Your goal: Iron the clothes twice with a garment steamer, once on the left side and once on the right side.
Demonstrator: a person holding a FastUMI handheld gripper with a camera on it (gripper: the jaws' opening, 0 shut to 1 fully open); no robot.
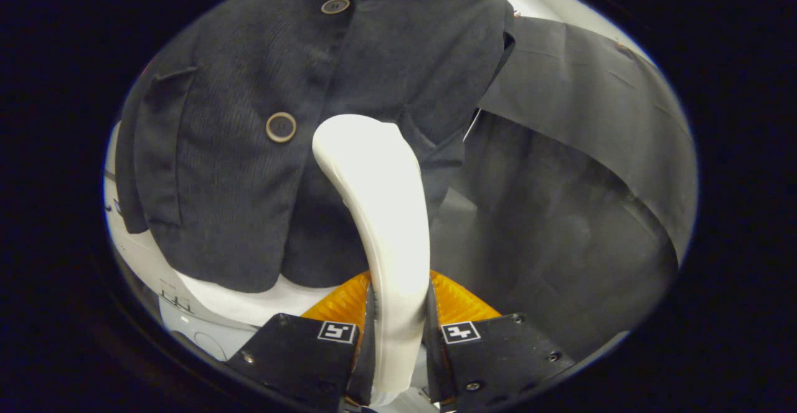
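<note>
A white garment steamer (386, 226) rises in a curve from between my fingers, and its head reaches up to the jacket. My gripper (398, 332) is shut on the steamer's handle, one finger pressing on each side. The dark corduroy jacket (249, 151) hangs just ahead, with two round brown buttons (281, 127) down its front and a pocket on each side. The steamer's head lies against the jacket's right half, just right of the lower button. Over the steamer's front face I see only its back.
Black cloth (579, 170) hangs to the right of the jacket as the booth's wall. A white garment or surface (249, 301) shows below the jacket's hem, and a white base unit (187, 319) sits low on the left.
</note>
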